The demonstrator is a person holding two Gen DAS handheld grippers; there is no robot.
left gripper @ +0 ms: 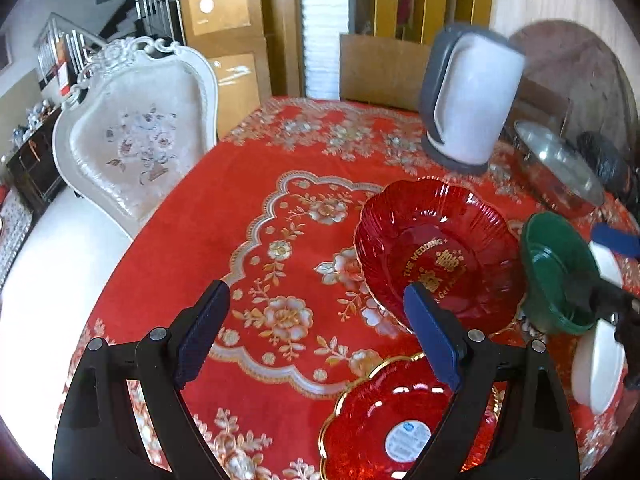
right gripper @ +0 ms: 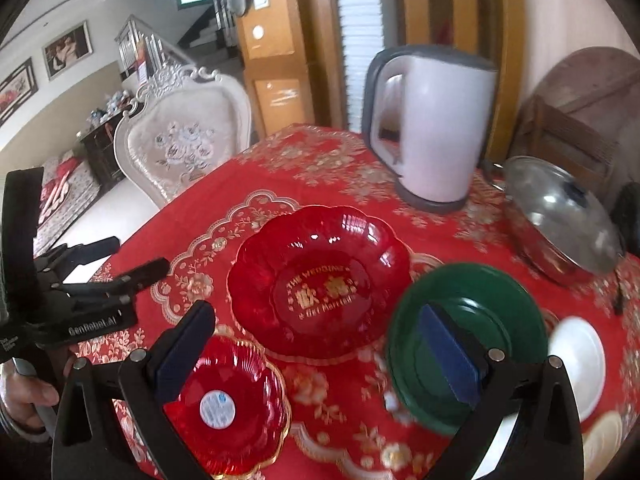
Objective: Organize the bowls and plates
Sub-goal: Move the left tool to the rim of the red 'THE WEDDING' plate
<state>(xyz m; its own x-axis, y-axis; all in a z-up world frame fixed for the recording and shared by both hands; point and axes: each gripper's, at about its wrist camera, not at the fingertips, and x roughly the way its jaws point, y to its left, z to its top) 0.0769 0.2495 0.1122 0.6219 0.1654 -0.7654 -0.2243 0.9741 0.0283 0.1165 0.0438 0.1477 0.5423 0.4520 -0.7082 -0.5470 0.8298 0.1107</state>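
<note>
A large red glass bowl with gold lettering sits mid-table. In front of it lies a small red gold-rimmed plate with a round sticker. A green bowl sits right of the red bowl and looks tilted in the left wrist view. My left gripper hovers open over the cloth, its right finger above the small plate. My right gripper is open, with its right pad over or inside the green bowl; contact is unclear.
A white plate lies right of the green bowl, with a cream plate nearer. A white kettle and a steel-lidded pot stand at the back right. A white chair stands at the table's left edge.
</note>
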